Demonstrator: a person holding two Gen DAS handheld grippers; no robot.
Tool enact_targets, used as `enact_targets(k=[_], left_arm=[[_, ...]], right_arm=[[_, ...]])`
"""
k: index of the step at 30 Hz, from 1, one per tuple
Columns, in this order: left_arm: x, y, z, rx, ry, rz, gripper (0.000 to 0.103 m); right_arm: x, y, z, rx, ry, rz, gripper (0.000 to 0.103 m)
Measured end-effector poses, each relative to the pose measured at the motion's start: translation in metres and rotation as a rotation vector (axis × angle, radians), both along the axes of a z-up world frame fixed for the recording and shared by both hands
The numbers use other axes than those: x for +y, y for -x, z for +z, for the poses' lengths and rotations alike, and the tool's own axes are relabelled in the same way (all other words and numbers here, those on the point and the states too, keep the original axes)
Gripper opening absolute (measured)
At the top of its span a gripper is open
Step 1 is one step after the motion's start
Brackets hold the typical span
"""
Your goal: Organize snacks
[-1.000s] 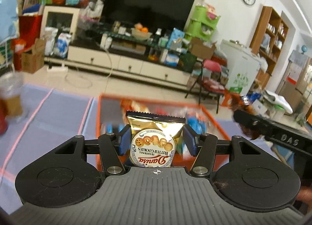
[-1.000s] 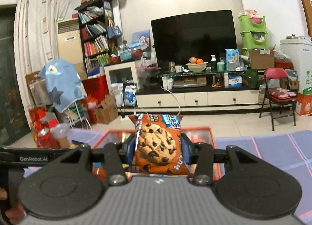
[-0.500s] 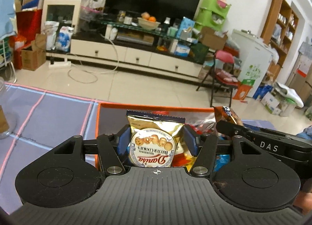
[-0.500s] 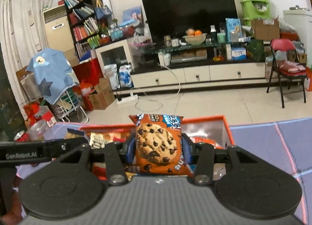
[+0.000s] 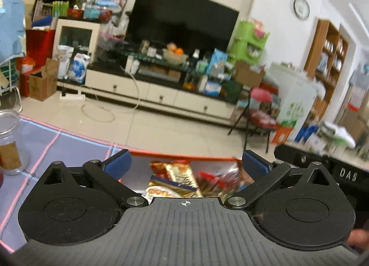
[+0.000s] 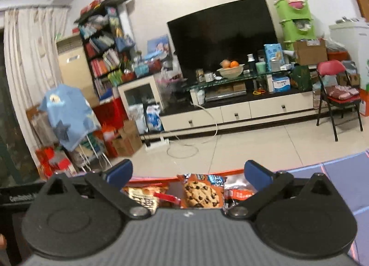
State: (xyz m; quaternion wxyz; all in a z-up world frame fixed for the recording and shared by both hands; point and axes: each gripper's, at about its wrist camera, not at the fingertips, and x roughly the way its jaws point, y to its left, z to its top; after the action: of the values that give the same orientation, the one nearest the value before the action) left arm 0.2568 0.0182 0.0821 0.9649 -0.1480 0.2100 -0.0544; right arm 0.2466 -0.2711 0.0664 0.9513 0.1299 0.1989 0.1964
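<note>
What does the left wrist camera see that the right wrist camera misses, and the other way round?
Only the left wrist view shows a clear glass jar on the purple mat and a wall clock. Only the right wrist view shows the chocolate chip cookie pack lying in the bin, plus white curtains. Both show an open gripper, left gripper and right gripper, above the orange bin of snacks, with the black TV behind.

Left gripper (image 5: 185,165): fingers (image 5: 118,164) spread wide, nothing held. Right gripper (image 6: 188,171): fingers (image 6: 256,172) spread wide, nothing held. Both level, pointing forward.
</note>
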Motion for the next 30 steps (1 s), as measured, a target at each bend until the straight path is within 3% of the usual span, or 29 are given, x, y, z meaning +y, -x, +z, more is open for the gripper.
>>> enact_targets(k=[4,8,11,14,20,25,30], left_arm=[[-0.003,0.022,0.009,-0.014,0.022,-0.015,0.079],[-0.013,0.045,0.003,0.037,0.038,-0.043,0.079],[-0.02,0.079,-0.02,0.1,0.032,-0.03,0.079],[-0.03,0.111,-0.049,0.196,0.008,-0.012,0.077],[-0.044,0.172,-0.077,0.286,-0.004,0.047,0.074],[-0.057,0.203,-0.066,0.288,-0.087,0.048,0.07],[-0.067,0.235,-0.034,0.202,-0.12,0.04,0.075]], right_arm=[[-0.018,0.019,-0.002,0.06,-0.034,-0.008,0.103],[-0.035,0.052,-0.018,0.096,-0.011,-0.062,0.103],[-0.044,0.074,-0.036,0.158,0.006,-0.085,0.103],[-0.049,0.089,-0.048,0.22,-0.043,-0.08,0.103],[-0.048,0.145,-0.057,0.241,0.002,-0.115,0.103],[-0.041,0.207,-0.047,0.199,0.075,-0.156,0.103],[-0.029,0.246,-0.027,0.138,0.127,-0.154,0.103]])
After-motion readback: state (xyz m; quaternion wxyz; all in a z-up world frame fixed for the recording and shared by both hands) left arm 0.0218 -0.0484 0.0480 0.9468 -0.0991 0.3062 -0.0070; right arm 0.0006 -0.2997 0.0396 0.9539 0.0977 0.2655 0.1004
